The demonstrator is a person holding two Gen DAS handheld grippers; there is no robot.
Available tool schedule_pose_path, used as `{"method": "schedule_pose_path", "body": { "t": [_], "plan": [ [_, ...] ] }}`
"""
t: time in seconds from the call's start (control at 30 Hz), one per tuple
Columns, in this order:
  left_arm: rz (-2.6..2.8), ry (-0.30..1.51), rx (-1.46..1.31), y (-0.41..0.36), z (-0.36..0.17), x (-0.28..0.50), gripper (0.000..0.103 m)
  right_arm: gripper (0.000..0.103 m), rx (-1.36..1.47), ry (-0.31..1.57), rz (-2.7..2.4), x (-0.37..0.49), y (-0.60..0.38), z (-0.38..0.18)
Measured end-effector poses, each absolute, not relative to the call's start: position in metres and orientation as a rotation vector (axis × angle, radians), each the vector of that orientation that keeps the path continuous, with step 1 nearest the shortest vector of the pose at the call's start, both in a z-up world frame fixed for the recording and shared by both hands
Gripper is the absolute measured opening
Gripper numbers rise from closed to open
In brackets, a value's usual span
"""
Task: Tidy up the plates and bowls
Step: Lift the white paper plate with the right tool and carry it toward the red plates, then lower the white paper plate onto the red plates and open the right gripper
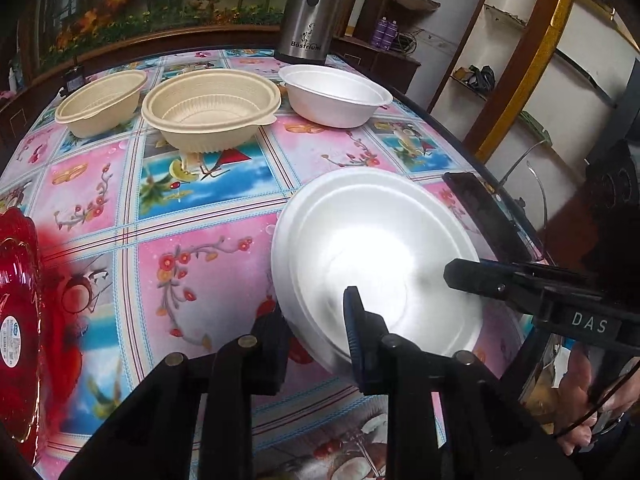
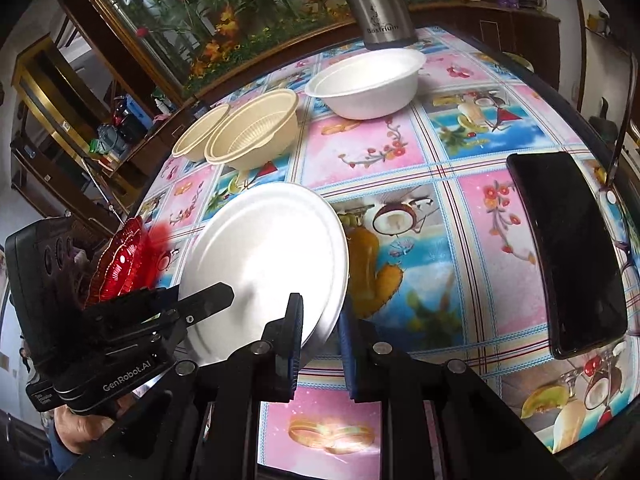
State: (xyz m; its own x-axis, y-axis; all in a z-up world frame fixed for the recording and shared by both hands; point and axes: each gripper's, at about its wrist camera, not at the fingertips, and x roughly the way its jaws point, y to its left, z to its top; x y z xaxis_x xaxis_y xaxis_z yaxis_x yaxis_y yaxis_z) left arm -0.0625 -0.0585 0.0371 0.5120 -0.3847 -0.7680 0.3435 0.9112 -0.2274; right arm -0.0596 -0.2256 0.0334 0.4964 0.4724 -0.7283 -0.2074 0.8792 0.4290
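A white foam plate [image 1: 380, 256] is held tilted above the table; it also shows in the right wrist view [image 2: 268, 256]. My left gripper [image 1: 316, 328] straddles its near rim, one finger under and one over. My right gripper [image 2: 320, 332] is shut on the plate's rim, and its fingers [image 1: 472, 272] show from the right in the left wrist view. Two beige bowls [image 1: 212, 108] [image 1: 102, 102] and a white foam bowl [image 1: 334, 94] stand at the far side. A red plate [image 1: 20, 308] is at the left edge.
A steel thermos [image 1: 310, 20] stands at the table's far edge behind the white bowl. A black phone [image 2: 568, 252] lies at the table's right edge. The floral tablecloth [image 1: 192, 200] covers the table. Shelves and a cabinet surround it.
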Motion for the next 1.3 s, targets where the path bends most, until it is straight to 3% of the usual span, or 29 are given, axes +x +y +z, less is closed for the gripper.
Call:
{"method": "schedule_pose_path", "body": {
  "t": [0.57,1.03,1.3],
  "plan": [
    [-0.360,0.842,-0.100,-0.003,0.070,-0.082,0.026,0.019,0.207,0.943,0.475,-0.058,-0.180,0.063],
    [-0.143,0.745,-0.250,0.128,0.092,-0.116,0.028,0.019,0.060,0.932,0.644,-0.045,-0.052,0.089],
    [-0.037,0.761,-0.345,0.201,0.074,-0.124,0.030,0.019,-0.015,1.011,0.720,-0.040,0.034,0.073]
  ]
}}
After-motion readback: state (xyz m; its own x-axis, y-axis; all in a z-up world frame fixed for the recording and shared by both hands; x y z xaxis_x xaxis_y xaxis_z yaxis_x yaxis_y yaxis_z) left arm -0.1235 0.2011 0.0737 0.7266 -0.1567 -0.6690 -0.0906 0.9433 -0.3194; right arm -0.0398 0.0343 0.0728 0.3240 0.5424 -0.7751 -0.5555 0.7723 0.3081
